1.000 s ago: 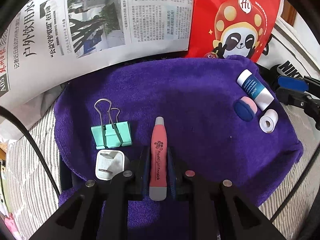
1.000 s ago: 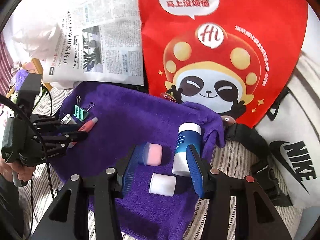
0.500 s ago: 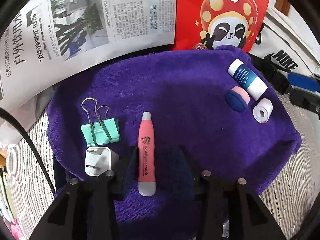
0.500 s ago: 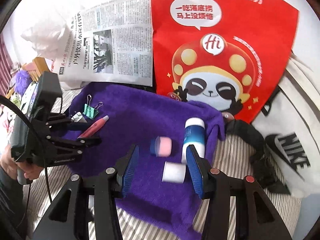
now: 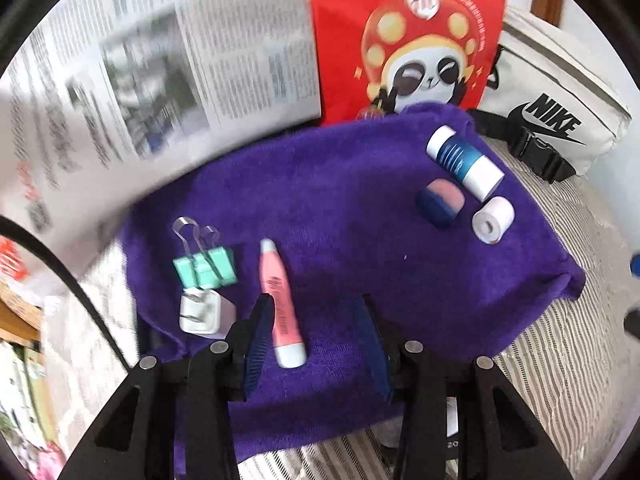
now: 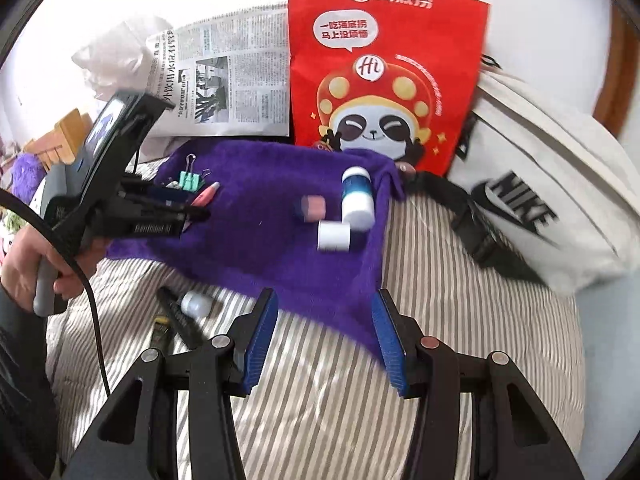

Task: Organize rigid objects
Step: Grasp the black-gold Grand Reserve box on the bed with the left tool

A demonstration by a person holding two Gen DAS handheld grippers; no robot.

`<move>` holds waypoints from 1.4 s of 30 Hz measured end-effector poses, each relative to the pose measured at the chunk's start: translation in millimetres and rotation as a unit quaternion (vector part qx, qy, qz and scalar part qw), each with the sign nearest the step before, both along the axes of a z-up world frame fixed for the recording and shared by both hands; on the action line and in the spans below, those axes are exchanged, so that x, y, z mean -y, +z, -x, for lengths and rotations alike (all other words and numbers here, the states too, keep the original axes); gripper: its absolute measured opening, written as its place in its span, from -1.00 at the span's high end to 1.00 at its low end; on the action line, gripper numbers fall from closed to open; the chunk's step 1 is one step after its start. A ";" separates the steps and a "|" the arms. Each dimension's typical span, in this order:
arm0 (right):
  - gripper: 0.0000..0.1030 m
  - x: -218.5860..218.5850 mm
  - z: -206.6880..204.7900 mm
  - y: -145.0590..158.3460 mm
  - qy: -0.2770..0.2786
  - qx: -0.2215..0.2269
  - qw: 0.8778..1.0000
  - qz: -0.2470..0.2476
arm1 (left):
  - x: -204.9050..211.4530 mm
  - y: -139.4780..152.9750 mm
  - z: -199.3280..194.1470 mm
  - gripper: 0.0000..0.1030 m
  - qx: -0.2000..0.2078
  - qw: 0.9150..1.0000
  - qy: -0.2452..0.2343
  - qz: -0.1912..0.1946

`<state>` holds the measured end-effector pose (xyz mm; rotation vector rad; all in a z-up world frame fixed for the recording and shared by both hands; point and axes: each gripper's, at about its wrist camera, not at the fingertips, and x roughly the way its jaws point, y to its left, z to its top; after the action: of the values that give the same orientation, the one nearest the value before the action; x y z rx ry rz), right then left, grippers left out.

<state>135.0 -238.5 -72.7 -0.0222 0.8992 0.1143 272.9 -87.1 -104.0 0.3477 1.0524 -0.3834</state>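
Observation:
A purple towel lies on a striped bed. On its left lie a pink pen, a green binder clip and a white plug. On its right lie a blue and white bottle, a pink and blue cap and a small white tube. My left gripper is open and empty above the towel, with the pen beside its left finger. My right gripper is open and empty over the towel's near edge; the bottle lies farther ahead.
A newspaper, a red panda bag and a white Nike bag stand behind the towel. A white bulb and dark tools lie on the striped sheet below the towel's left corner.
My left gripper has let go of the pink pen, opened and drawn back. My right gripper has pulled back from the bottle and caps towards the towel's near edge.

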 end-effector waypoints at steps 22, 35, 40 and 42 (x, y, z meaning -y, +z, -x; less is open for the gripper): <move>0.04 32.2 91.8 -3.5 -0.076 0.015 0.996 -0.055 | -19.0 70.1 125.5 0.15 0.096 0.995 -0.026 -0.005; 0.04 33.7 106.6 -23.1 -0.068 0.006 0.995 -0.071 | -35.4 -18.4 120.2 0.15 -0.039 0.996 0.047 0.062; 0.04 35.5 108.0 -28.2 -0.063 0.006 0.995 -0.071 | -36.1 -28.7 118.0 0.13 -0.053 0.994 0.063 0.068; 0.04 38.3 107.8 -30.1 -0.064 0.006 0.995 -0.076 | -37.8 -27.2 118.7 0.12 -0.052 0.994 0.074 0.064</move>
<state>27.2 -276.8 -102.8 0.1750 0.8761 0.0630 154.3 -49.3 -131.2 0.1360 1.1420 -0.3366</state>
